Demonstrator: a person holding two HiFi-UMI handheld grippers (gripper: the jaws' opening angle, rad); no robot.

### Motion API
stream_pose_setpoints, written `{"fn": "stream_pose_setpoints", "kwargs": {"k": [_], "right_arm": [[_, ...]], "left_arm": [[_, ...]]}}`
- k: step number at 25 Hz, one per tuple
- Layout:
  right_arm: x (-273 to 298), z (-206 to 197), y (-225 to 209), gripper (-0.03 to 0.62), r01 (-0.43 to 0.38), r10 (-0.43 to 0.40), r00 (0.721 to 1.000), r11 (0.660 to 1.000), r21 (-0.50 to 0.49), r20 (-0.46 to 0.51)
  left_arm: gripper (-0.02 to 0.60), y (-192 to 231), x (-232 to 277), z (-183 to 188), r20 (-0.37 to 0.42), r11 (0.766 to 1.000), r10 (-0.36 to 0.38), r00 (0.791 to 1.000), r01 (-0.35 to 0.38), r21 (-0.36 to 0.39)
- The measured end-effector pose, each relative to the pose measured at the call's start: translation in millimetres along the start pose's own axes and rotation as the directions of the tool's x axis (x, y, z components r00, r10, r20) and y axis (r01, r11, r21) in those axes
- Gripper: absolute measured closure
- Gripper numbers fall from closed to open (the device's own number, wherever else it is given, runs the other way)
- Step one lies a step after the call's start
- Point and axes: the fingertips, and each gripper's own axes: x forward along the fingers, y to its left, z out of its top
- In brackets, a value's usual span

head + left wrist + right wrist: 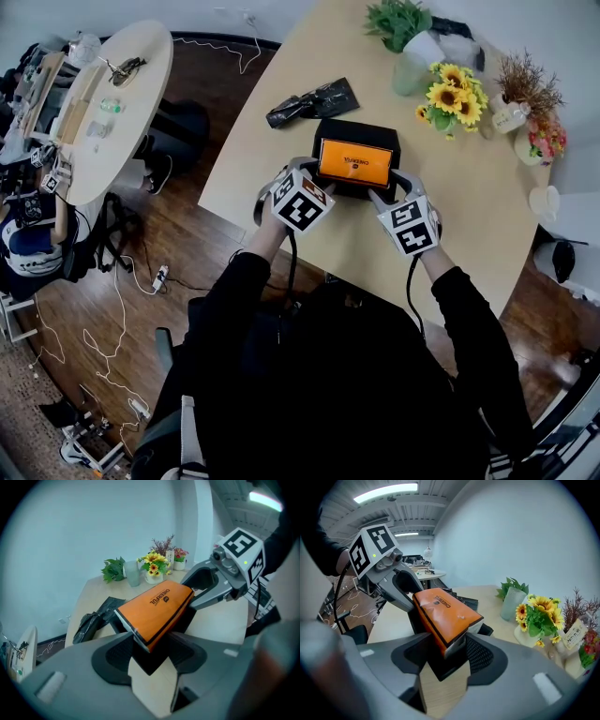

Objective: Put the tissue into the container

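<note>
An orange tissue pack (354, 159) lies tilted in the open top of a black container (356, 137) on the pale wooden table (469, 216). My left gripper (317, 176) is shut on the pack's left end (150, 611), with the container's black wall just below the pads. My right gripper (382, 192) is shut on the opposite end (443, 616), whose silvery end face shows between the jaws. In the left gripper view (150, 644) the right gripper (220, 581) shows at the pack's far end. In the right gripper view (450, 651) the left gripper (389, 581) shows behind the pack.
A crumpled black bag (311, 101) lies behind the container. At the table's far right stand a sunflower vase (455, 98), a green plant (405, 37), dried flowers (525, 94) and a white cup (544, 202). A second round table (112, 103) stands to the left.
</note>
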Motion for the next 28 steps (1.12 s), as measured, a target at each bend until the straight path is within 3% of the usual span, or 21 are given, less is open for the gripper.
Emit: {"fn": "stream_pose_setpoints", "kwargs": {"k": [6,10,18,24,28], "right_arm": [[3.6,-2.8,-0.8,0.362,-0.055,0.059,0.996,0.996,0.063,-0.065],[0.1,-2.5,-1.5,0.326,-0.059,0.063,0.996,0.997,0.058,-0.056],[-0.9,2.6,-1.7,0.326,-0.057,0.058,0.998,0.998,0.04,-0.032],[-1.6,2.3,-2.8,0.327,-0.055,0.056,0.998,0.998,0.041,-0.03],[-8.2,10.7,-5.2,0.333,-0.041,0.04,0.999,0.999,0.029,0.006]], "left_arm": [[0.383,3.0,1.9,-3.1,-0.037,0.997,-0.011,0.999,0.008,-0.083],[0.38,3.0,0.5,-2.7,-0.042,0.998,0.022,0.999,-0.024,-0.057],[0.379,1.7,0.5,-0.3,-0.031,0.998,0.044,0.999,-0.045,-0.041],[0.379,0.4,-1.4,5.6,-0.001,0.997,0.048,0.999,-0.048,-0.052],[0.379,2.9,-9.5,20.6,0.079,0.994,0.077,0.994,-0.071,-0.083]]}}
